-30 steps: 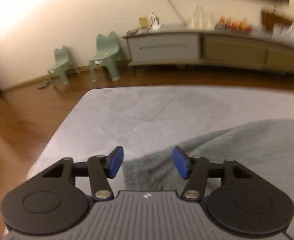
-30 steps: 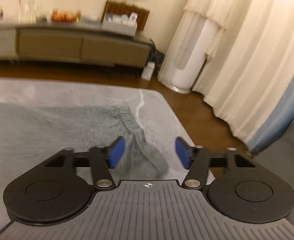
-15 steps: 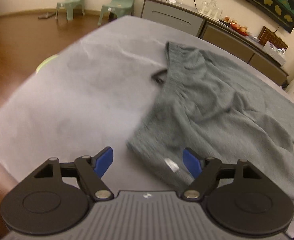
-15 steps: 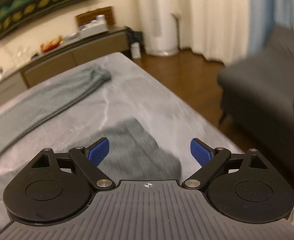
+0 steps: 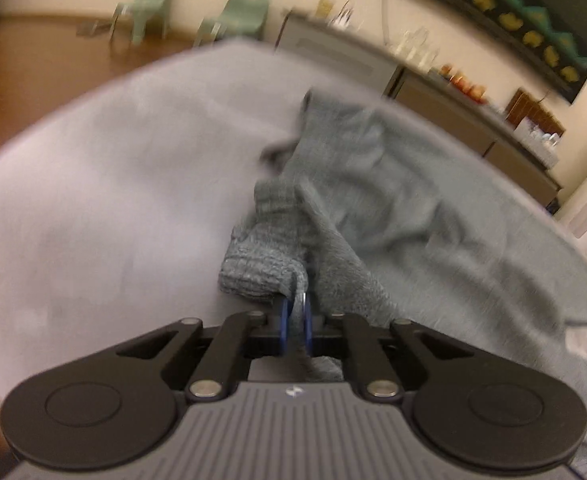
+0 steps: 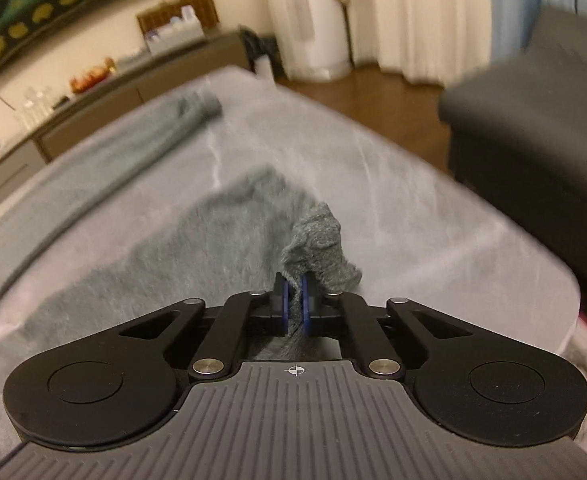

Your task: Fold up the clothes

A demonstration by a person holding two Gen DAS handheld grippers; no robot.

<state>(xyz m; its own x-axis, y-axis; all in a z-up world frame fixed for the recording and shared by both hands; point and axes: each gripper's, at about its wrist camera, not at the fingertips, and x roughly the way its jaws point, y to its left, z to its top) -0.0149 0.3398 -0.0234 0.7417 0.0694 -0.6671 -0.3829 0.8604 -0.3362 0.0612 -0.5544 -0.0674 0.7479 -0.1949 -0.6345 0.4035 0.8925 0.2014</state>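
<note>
A grey knitted garment (image 5: 393, 184) lies spread on the pale grey table (image 5: 113, 184). In the left wrist view my left gripper (image 5: 294, 312) is closing its blue pads on a bunched corner of the garment's near hem (image 5: 265, 256), with fabric pinched between them. In the right wrist view my right gripper (image 6: 293, 300) is closing on another corner of the same garment (image 6: 213, 232), and a fold of cloth (image 6: 321, 240) stands up from its pads. One sleeve (image 6: 133, 148) stretches toward the table's far left.
The table edge (image 6: 493, 240) drops to a wood floor (image 6: 353, 84) on the right, where a dark sofa (image 6: 533, 128) stands. A low sideboard (image 5: 453, 108) runs along the far wall. Two green chairs (image 5: 237, 16) stand at the far left.
Both grippers went from wide open to shut on corners of the grey garment. The pinched cloth now bunches up in front of each pair of pads.
</note>
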